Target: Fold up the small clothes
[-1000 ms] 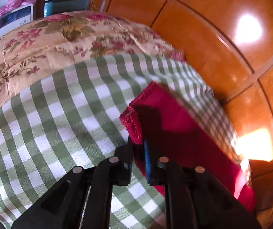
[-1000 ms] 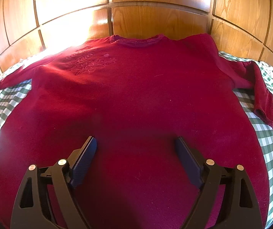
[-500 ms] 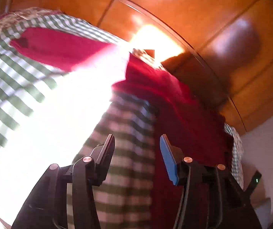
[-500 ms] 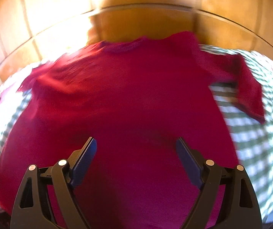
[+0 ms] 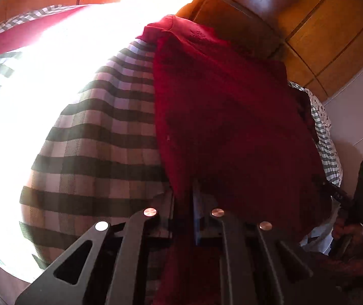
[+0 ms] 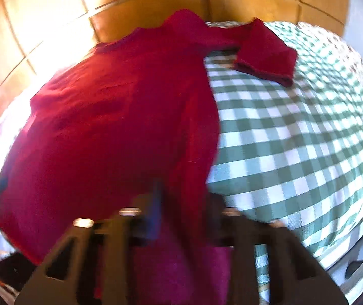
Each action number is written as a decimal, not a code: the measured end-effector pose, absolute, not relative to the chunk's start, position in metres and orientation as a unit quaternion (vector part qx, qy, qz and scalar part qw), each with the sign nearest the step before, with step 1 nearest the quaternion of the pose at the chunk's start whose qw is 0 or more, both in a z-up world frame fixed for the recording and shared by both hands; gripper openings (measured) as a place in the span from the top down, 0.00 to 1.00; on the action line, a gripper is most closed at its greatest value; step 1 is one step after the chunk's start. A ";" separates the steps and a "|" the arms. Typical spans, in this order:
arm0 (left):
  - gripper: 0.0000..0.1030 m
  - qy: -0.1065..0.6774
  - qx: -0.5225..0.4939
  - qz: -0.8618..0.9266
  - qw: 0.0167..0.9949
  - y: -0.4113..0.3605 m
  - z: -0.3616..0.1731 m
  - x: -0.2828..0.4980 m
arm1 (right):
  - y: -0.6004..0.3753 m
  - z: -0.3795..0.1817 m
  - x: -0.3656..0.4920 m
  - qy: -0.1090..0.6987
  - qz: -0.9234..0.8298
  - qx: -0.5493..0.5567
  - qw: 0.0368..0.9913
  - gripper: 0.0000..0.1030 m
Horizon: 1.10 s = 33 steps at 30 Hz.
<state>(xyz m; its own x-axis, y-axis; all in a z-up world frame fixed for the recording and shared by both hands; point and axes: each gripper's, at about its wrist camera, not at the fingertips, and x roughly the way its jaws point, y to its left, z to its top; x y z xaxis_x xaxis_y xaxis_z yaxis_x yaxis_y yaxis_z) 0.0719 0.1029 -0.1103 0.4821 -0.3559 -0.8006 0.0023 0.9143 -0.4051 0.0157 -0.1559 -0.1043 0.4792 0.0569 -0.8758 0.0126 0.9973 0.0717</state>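
Note:
A dark red long-sleeved sweater [image 5: 227, 117] lies flat on a green-and-white checked bedspread [image 5: 105, 132], neck toward the wooden headboard. My left gripper [image 5: 184, 198] is shut on the sweater's bottom left hem corner. In the right wrist view the sweater [image 6: 110, 127] fills the left half, with its right sleeve [image 6: 265, 53] folded on the spread. My right gripper [image 6: 181, 203] is shut on the bottom right hem corner; this view is blurred.
The wooden panelled headboard [image 6: 156, 2] runs along the far side. Strong sunlight washes out the bedspread's left part [image 5: 29, 101]. The checked spread [image 6: 295, 139] extends right of the sweater. The other hand-held gripper [image 5: 359, 193] shows at the left view's right edge.
Both grippers dropped to the sweater's bottom hem and closed on it. The left one let go of the left sleeve cuff a second ago; the right one was open above the sweater's middle.

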 end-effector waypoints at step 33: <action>0.31 0.453 -0.011 -0.115 0.884 -0.036 -0.113 0.197 | -0.280 -0.058 0.146 0.422 -0.145 -0.045 0.894 0.94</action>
<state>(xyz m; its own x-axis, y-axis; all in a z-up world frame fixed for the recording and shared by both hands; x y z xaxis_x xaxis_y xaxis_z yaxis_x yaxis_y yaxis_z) 0.1973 -0.0360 -0.1134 0.5622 -0.2133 -0.7990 0.1933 0.9733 -0.1238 0.1465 -0.2802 -0.0582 0.6020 -0.2974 -0.7411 0.2220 0.9538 -0.2024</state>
